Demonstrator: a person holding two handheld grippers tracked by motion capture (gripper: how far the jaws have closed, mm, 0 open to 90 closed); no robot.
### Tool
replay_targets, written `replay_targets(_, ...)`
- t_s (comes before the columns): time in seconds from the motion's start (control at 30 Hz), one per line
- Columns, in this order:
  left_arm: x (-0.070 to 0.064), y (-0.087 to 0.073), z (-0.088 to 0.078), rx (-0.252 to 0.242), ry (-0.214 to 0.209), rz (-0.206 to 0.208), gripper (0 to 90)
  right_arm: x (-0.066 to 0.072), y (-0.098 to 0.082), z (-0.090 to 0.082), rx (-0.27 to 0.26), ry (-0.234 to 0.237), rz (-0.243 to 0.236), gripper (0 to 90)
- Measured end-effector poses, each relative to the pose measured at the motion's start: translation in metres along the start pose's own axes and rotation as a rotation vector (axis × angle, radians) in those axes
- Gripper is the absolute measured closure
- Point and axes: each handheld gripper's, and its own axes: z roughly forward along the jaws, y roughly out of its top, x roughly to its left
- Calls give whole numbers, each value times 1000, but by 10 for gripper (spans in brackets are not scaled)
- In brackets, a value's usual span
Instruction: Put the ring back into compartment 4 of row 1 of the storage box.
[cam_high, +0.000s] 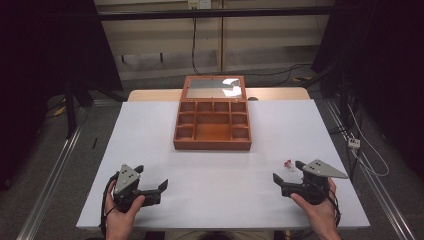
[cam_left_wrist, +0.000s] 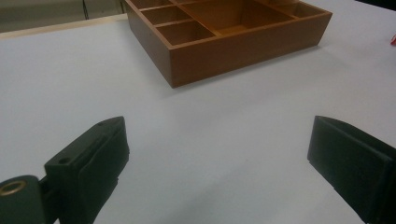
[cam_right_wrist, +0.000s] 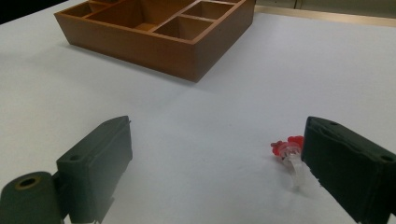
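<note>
- Nearest, at the bottom edge of the high view: two hands, the left hand (cam_high: 122, 212) and the right hand (cam_high: 316, 210), each gripping a black tool with a grey three-cornered plate on top.
- Left tool (cam_high: 151, 181) low over the near-left part of the white desk (cam_high: 215, 175), jaws spread wide, nothing between them; same wide gap in the left gripper view (cam_left_wrist: 217, 154), bare desk surface between the two black jaws.
- Right tool (cam_high: 287, 171) over the near-right part of the desk, jaws likewise wide apart and holding nothing; wide gap again in the right gripper view (cam_right_wrist: 217, 158).
- Just beyond the right tool, lying on the desk: a small red and clear plastic piece (cam_high: 287, 162). In the right gripper view (cam_right_wrist: 289, 151), close against the inner face of the right-hand jaw, red end toward the box, clear part trailing toward the camera; touching the jaw or not, cannot tell.
- Farther, at the middle of the desk, well apart from both tools: an open wooden compartment box (cam_high: 212, 127), reddish brown, one large middle compartment ringed by smaller ones, all looking empty. Also seen in the left gripper view (cam_left_wrist: 243, 46) and the right gripper view (cam_right_wrist: 159, 39).
- At the back of the box: its lid (cam_high: 214, 88) raised, with a reflective inner panel.
- Beyond the desk: floor with cables (cam_high: 280, 77) and dark stands at both sides.
</note>
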Motion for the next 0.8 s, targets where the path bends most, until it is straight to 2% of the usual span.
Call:
replay_targets(0.2, 2, 0, 1, 8, 5, 7, 50, -4, -1, 1, 8, 2, 16, 87)
replay_targets(0.27, 2, -1, 1, 11, 4, -3, 50, -4, -1, 1, 7, 4, 15, 87)
replay_targets(0.43, 3, -1, 0, 16, 5, -5, 49, -6, 2, 1, 5, -2, -14, 69)
replay_targets(0.6, 2, -2, 0, 19, 0, -7, 49, -11, 3, 3, 27, -8, -6, 78)
replay_targets(0.73, 2, -2, -1, 18, -6, 8, 49, -18, 2, 5, 84, -33, 3, 122)
replay_targets(0.8, 2, -1, -2, 18, -8, 20, 49, -19, 1, 5, 91, -35, 6, 139)
